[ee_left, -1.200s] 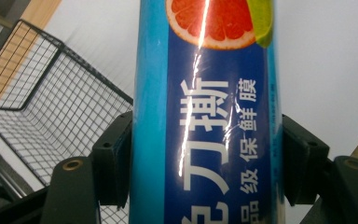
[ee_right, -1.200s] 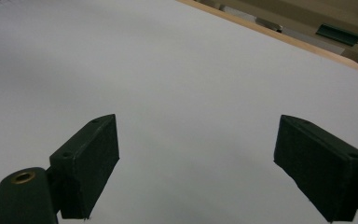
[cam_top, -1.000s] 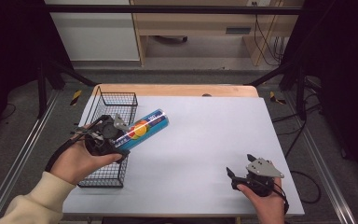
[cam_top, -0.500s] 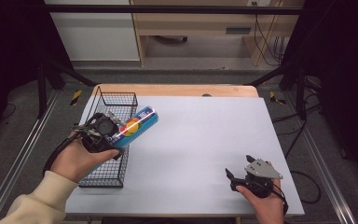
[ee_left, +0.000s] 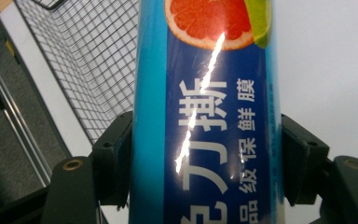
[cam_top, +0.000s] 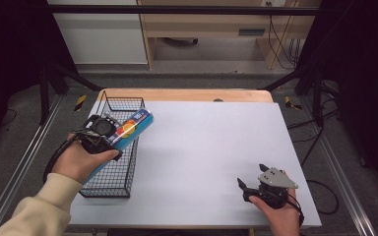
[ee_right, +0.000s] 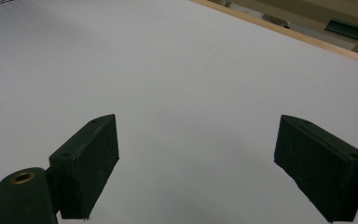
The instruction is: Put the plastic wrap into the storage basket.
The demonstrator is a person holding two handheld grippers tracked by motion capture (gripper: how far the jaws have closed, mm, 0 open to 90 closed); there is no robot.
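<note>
So closest to us, our right gripper [cam_top: 250, 189] sits low over the bare white table [cam_top: 211, 147], near its front right corner and well away from the wire basket [cam_top: 113, 169]. In the right gripper view its two black jaws stand wide apart with just tabletop between them, nothing held.

A bit further in, our left gripper [cam_top: 109, 140] is over the basket, which sits along the table's left edge. Its jaws are clamped on a blue cling-film tube [cam_top: 128, 132], one pad on each side. In the left gripper view the tube [ee_left: 205, 116] runs straight up between the pads, with a grapefruit slice and a bit of lime printed on it plus white Chinese lettering, and a streak of glare down the label.

From above, the tube is tilted, its far end poking out past the basket's right rim over the table, its near end down over the basket. It's up in the air, not resting in the basket.

Past the basket there's the table's wooden back edge [cam_top: 187, 94], then grey floor.
</note>
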